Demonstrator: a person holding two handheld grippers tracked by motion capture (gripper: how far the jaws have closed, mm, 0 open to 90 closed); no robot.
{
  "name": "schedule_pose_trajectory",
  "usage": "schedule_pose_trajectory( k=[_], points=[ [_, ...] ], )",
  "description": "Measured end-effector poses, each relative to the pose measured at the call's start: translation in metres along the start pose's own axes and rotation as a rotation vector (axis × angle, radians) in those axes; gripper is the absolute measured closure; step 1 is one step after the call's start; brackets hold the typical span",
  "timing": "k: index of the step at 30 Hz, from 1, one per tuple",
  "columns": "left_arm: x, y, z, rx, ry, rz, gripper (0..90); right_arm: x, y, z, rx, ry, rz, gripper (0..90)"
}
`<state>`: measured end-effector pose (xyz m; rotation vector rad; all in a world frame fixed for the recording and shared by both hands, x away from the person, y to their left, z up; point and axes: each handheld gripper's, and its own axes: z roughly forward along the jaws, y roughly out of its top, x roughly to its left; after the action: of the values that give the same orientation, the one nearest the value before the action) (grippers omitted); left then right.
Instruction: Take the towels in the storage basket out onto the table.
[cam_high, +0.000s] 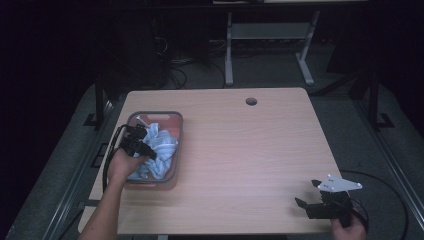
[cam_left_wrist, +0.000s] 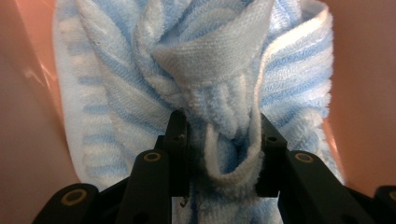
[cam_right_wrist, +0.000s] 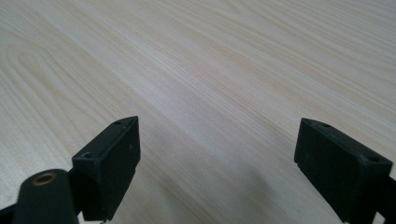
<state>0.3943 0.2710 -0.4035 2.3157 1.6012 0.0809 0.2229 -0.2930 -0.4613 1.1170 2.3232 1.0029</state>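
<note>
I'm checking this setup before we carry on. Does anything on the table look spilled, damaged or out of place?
Nothing stands out. The blue-striped towel lies bunched inside the basket, none over the rim, with the left gripper closed on a fold. The right gripper is open over bare table.

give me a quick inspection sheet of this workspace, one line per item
surface: light wood table with a round hole near its far edge
job's things: blue-and-white striped towel bunched in a pink bin on the table's left side
clutter: nothing seen
grippers: left gripper down in the bin, jaws closed on a fold of the towel; right gripper low over bare table at the near right corner, jaws wide apart and empty
cables: black cable loops from the left gripper; another trails off the right gripper beyond the table edge
surroundings: dark room, grey floor, a white desk frame and tangled cords behind the table
</note>
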Motion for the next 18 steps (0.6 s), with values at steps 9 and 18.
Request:
schedule_pose_trajectory(
  k=[9,18],
  points=[
    [0.004,-0.018,-0.026,-0.118,-0.079,-0.008,65.1,-0.001,0.001,-0.002,-0.003,-0.011,0.007,13.7],
    [0.006,-0.033,-0.048,-0.233,-0.143,-0.04,65.2,-0.001,0.004,0.0,-0.005,-0.01,-0.005,13.7]
  ],
)
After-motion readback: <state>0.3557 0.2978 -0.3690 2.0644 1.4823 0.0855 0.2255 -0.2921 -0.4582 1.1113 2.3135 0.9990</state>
